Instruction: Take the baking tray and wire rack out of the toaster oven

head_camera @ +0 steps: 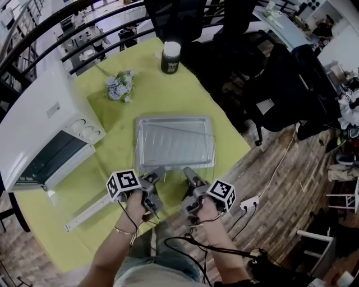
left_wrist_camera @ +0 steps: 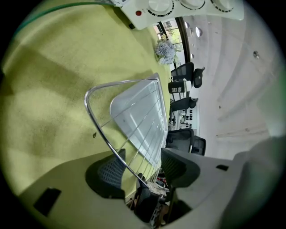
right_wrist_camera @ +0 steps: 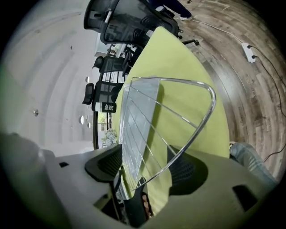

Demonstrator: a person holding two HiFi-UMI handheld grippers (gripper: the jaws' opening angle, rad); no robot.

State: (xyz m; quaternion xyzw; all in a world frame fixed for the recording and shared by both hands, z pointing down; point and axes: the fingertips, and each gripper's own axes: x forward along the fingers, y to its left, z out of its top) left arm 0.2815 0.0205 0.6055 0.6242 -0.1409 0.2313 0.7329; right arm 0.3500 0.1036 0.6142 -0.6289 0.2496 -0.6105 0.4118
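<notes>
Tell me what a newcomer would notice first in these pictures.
A silver baking tray with a wire rack on it lies central on the lime-green table. The left gripper and right gripper sit at its near edge, jaws apart, the rack's rim between them. A white toaster oven stands open at the left.

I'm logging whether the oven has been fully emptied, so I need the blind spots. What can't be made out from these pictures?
- Toaster oven interior: head view, dark and seen obliquely; contents unclear.
- Oven dials: left gripper view, cut off by the top edge.
- Dark jar label: head view, too small to read.
- Whether wire rack touches baking tray: both gripper views, wires only overlap the tray.
</notes>
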